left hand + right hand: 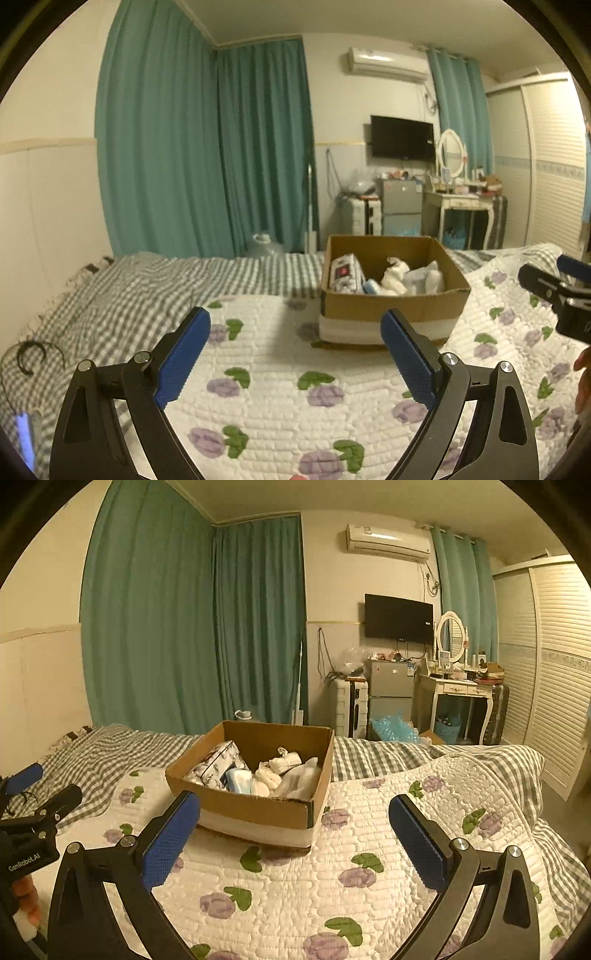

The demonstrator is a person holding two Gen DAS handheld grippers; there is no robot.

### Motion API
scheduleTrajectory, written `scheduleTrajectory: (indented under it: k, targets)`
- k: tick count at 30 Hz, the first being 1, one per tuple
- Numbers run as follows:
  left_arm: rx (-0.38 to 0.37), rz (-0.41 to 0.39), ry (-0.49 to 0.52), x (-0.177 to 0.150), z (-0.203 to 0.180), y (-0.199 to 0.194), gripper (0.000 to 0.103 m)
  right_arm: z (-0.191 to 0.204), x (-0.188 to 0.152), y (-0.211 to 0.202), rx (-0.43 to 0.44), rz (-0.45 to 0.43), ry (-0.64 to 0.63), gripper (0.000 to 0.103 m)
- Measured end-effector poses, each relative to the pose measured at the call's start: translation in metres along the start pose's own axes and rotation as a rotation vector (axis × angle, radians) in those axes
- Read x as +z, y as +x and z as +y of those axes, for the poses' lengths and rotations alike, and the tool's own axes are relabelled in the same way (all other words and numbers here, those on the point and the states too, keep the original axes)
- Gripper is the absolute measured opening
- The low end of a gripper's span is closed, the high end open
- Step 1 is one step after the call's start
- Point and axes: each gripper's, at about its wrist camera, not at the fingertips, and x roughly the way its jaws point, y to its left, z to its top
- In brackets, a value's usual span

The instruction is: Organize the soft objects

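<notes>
Left gripper (295, 325) and right gripper (294, 810), jaws wide and empty, above floral quilt (369, 834); cardboard box (255, 808) of soft items (284, 771) ahead

This is a bedroom in a home. A bed (369, 849) with a quilt of purple flowers (424, 830) and a grey checked sheet (129, 288) fills the front. Behind it hang green curtains (192, 620). On the far wall are a television (399, 618) and an air conditioner (388, 541), with a dressing table with oval mirror (452, 664) and a louvred wardrobe (554, 664) beside.
</notes>
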Motion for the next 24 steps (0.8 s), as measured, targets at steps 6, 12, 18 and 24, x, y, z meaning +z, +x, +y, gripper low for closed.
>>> scheduleTrajectory:
  k: [6,12,18,24]
  targets:
    - [-0.009,-0.011,-0.001,0.001,0.0,-0.003,0.095,0.007,0.0,-0.004,-0.005,-0.006,-0.013,0.103]
    - [-0.014,-0.015,-0.009,0.002,0.0,-0.004,0.095,0.014,-0.002,-0.005,0.006,-0.003,-0.022,0.103]
    - [-0.028,-0.021,-0.013,0.0,0.0,-0.005,0.095,0.024,-0.003,-0.005,0.019,-0.002,-0.038,0.103]
    - [-0.032,-0.02,-0.015,-0.001,0.001,-0.005,0.095,0.026,-0.005,-0.005,0.022,0.002,-0.042,0.103]
